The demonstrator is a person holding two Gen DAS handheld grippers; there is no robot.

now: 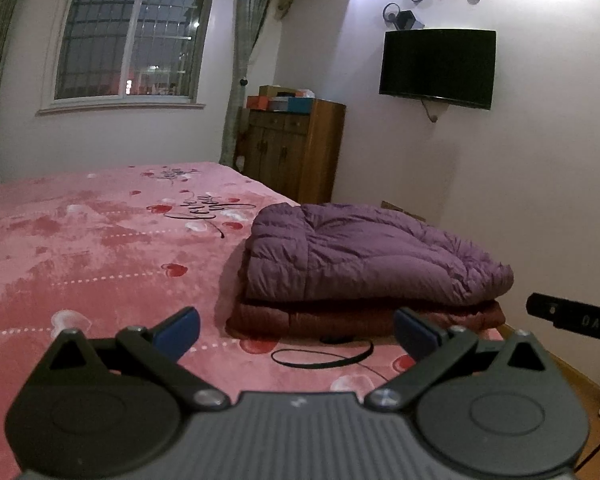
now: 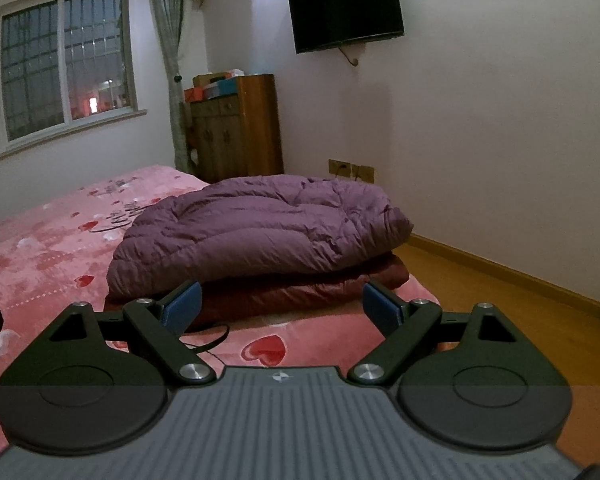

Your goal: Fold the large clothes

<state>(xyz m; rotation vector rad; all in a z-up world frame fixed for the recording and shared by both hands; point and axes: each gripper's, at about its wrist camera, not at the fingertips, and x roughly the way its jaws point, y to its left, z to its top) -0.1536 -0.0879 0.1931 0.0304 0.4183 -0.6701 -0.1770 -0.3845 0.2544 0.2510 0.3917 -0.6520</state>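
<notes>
A folded purple down coat (image 1: 364, 252) lies on top of a folded dark red coat (image 1: 364, 316) at the right corner of the pink bed (image 1: 100, 248). Both show in the right wrist view, the purple coat (image 2: 260, 228) over the red coat (image 2: 300, 296). My left gripper (image 1: 296, 330) is open and empty, held just short of the stack. My right gripper (image 2: 280, 304) is open and empty, also just in front of the stack. A black part of the right gripper (image 1: 572, 316) shows at the right edge of the left wrist view.
A black elastic loop (image 1: 320, 354) lies on the bed in front of the stack. A wooden cabinet (image 1: 296, 148) with boxes stands by the wall. A TV (image 1: 438, 66) hangs on the wall. Wooden floor (image 2: 500, 280) lies right of the bed.
</notes>
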